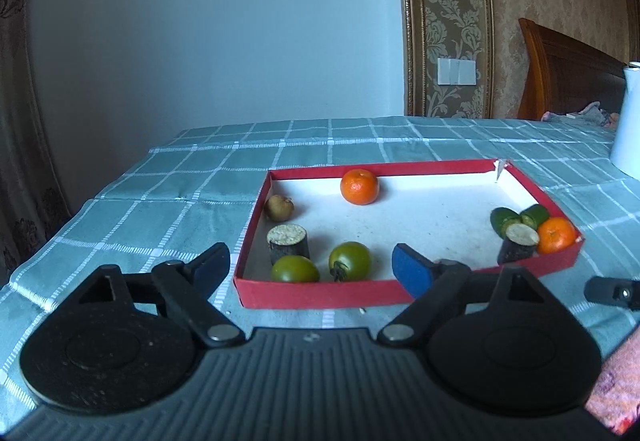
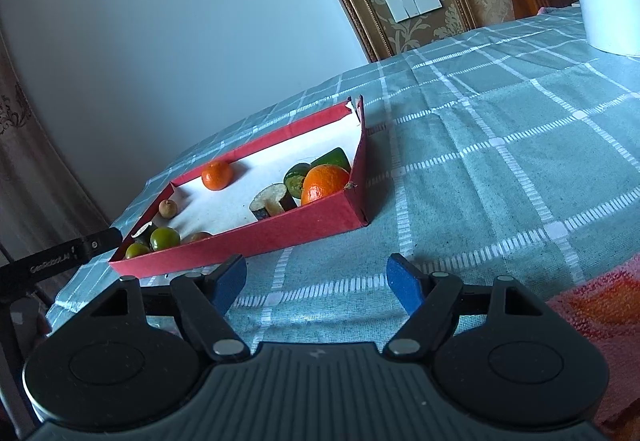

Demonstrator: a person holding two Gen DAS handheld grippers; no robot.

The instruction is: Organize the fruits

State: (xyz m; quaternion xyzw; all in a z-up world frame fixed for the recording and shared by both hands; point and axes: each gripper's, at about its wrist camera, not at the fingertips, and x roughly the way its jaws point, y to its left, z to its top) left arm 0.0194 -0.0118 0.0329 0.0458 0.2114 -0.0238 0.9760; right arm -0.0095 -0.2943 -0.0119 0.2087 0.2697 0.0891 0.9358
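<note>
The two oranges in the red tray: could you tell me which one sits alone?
The orange by the far wall; the corner orange touches cut pieces.

Fruits in the red tray (image 1: 320, 295)

Two green tomatoes (image 1: 295, 268) sit at the near wall; one orange (image 1: 359, 186) lies far back, another (image 1: 555, 235) in the right corner.

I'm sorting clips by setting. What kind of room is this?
Probably a room in a home, perhaps a bedroom or dining room: a checked tablecloth, damask wallpaper with a light switch, and dark wooden furniture beyond the red tray of fruit.
</note>
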